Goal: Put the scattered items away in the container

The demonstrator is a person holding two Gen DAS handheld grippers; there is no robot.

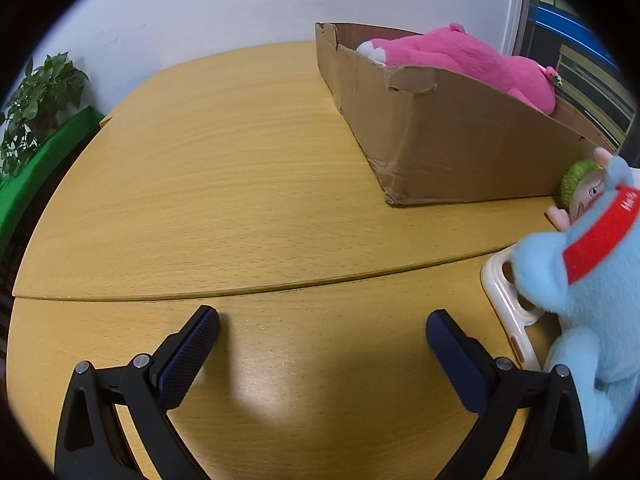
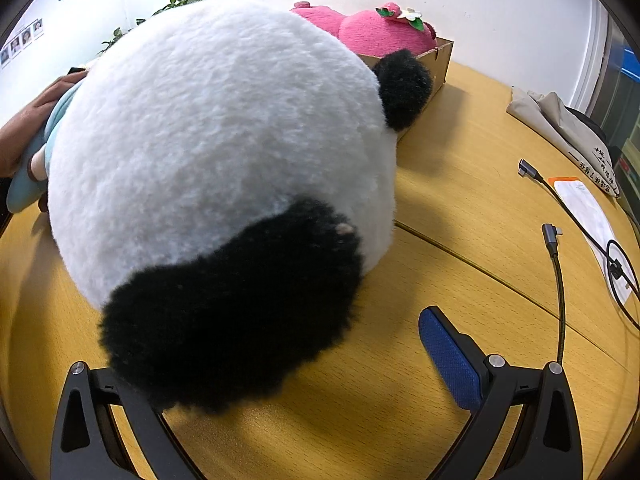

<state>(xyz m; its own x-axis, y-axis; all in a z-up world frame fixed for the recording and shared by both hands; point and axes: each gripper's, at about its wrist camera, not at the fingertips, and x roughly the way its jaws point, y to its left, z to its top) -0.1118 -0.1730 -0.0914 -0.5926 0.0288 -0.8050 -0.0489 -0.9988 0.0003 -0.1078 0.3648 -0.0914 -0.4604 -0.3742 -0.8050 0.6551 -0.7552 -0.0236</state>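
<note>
In the left wrist view a cardboard box [image 1: 440, 152] stands on the wooden table with a pink plush [image 1: 460, 56] inside. My left gripper [image 1: 322, 336] is open and empty above bare table. A light blue plush with a red band [image 1: 580, 280] lies at the right edge, over a white phone case [image 1: 504, 300], beside a small green-haired doll [image 1: 580, 188]. In the right wrist view a big panda plush [image 2: 220, 152] fills the frame. My right gripper [image 2: 288, 344] is open, its jaws either side of the panda's black limb [image 2: 240, 308]. The left finger is hidden behind it.
A potted plant [image 1: 40, 100] and a green surface [image 1: 36, 168] lie beyond the table's left edge. Black cables [image 2: 560, 264], a white paper [image 2: 588, 216] and a beige cloth bag [image 2: 560, 128] lie on the right. A hand [image 2: 24, 128] shows at the far left.
</note>
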